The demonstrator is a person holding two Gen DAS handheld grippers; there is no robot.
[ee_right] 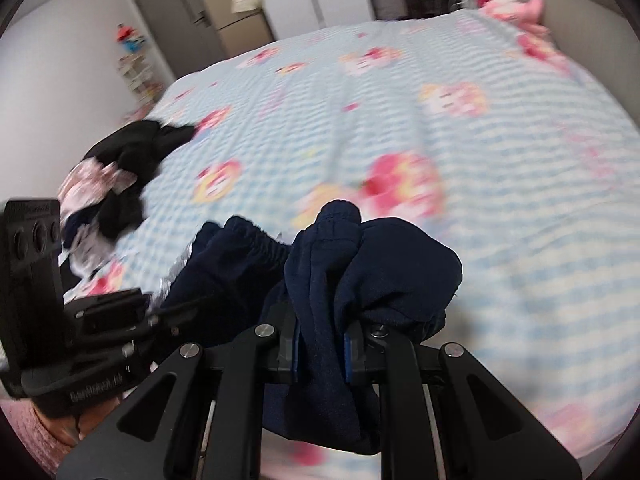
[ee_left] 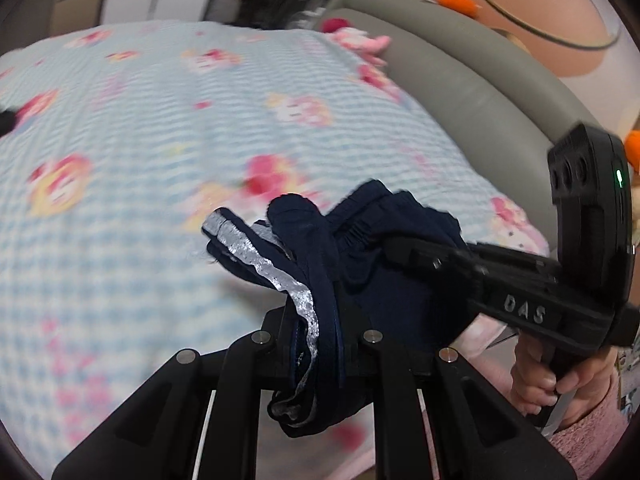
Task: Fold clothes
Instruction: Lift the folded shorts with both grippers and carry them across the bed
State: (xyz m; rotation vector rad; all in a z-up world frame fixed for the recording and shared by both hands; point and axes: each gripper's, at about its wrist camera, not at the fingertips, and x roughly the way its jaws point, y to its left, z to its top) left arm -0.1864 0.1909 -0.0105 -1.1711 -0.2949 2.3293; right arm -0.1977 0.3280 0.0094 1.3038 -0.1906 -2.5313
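Navy fabric fills both grips: the dark blue garment with an elastic gathered waistband and a silver-grey shiny stripe [ee_left: 320, 264] hangs between the two tools, lifted off the bed rather than lying on it; the left gripper [ee_left: 318, 344] has its jaws pressed together on a bunched edge where the stripe runs down between them, and the right gripper [ee_right: 320, 344] is likewise clamped on a thick fold of plain navy cloth, its blue pads just showing either side of the fabric. Holding two separate points probably serves to let the piece be spread before it is laid flat for folding; as yet it is crumpled, so the fold itself looks not yet begun.

Ahead of and below both grippers lies the light blue checked quilt with pink floral prints [ee_left: 160, 140], seemingly the surface meant for laying out. Off to the left of the right gripper, beyond the other tool, a heap of black and pale patterned clothes [ee_right: 116, 176] waits on the quilt's edge. To the right of the left gripper, a hand in a pink fleecy sleeve [ee_left: 552, 384] grips the right tool's handle; the background is blurred.
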